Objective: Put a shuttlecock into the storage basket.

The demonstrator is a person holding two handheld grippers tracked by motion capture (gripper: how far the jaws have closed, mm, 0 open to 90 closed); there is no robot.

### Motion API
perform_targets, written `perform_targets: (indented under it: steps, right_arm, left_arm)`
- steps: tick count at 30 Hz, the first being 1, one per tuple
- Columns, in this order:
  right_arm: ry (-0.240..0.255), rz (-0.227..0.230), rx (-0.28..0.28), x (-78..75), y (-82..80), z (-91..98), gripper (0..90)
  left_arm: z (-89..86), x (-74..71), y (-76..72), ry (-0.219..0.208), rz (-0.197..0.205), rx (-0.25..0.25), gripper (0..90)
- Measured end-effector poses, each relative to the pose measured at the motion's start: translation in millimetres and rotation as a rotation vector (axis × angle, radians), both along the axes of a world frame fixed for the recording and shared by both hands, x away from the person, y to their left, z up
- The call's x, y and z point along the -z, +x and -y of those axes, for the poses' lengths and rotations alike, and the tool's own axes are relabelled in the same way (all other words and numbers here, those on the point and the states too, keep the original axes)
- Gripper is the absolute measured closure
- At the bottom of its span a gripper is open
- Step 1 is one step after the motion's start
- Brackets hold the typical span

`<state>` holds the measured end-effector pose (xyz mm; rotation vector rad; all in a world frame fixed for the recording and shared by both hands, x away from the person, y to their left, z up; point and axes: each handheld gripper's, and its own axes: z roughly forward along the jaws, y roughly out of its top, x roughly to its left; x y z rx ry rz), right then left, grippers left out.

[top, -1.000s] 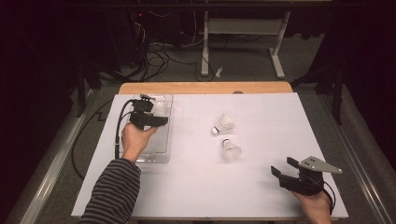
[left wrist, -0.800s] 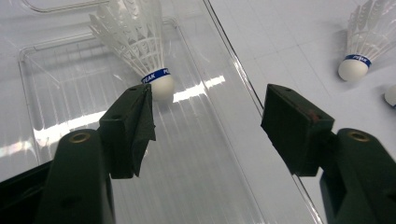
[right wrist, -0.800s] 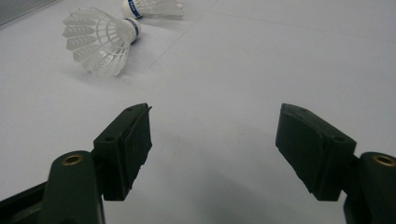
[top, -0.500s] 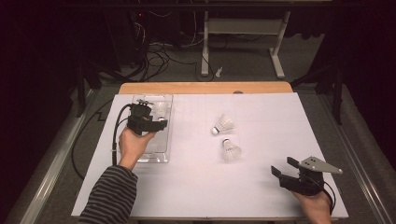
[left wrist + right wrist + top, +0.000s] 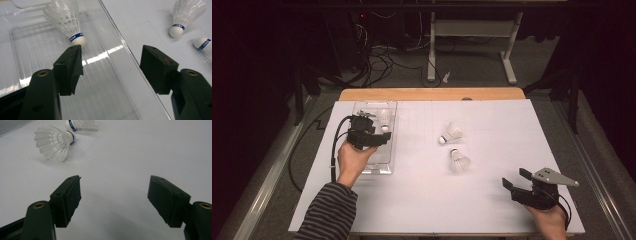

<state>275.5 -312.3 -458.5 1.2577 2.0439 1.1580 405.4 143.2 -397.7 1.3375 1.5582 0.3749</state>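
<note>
Hiding tray (image 5: 388,107) middle: left claw (image 5: 385,136).

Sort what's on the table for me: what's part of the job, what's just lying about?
Job, probably: clear tray; shuttlecock in it; two loose shuttlecocks; left gripper; right gripper, both open.
Lying about: floor cables; small white item on floor.

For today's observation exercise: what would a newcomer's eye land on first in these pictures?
Probably the two white shuttlecocks lying mid-table on the white sheet. Next, the clear tray at the left with another shuttlecock inside, the open left gripper over it. The right gripper waits open at the near right.
</note>
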Motion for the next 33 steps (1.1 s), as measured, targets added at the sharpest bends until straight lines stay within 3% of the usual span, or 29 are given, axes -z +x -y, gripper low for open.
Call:
perform_targets:
  steps: [23, 33]
  right_arm:
    - [0.001, -0.001, -0.001, 0.0, 0.0, -0.1, 27.3]
    - [0.001, -0.001, 0.000, 0.0, 0.0, -0.1, 27.3]
  left_arm:
    - [0.5, -0.3, -16.4, -0.017, 0.027, 0.028, 35.4]
    - [-2.2, 2.0, -19.6, -0.035, 0.015, 0.026, 34.5]
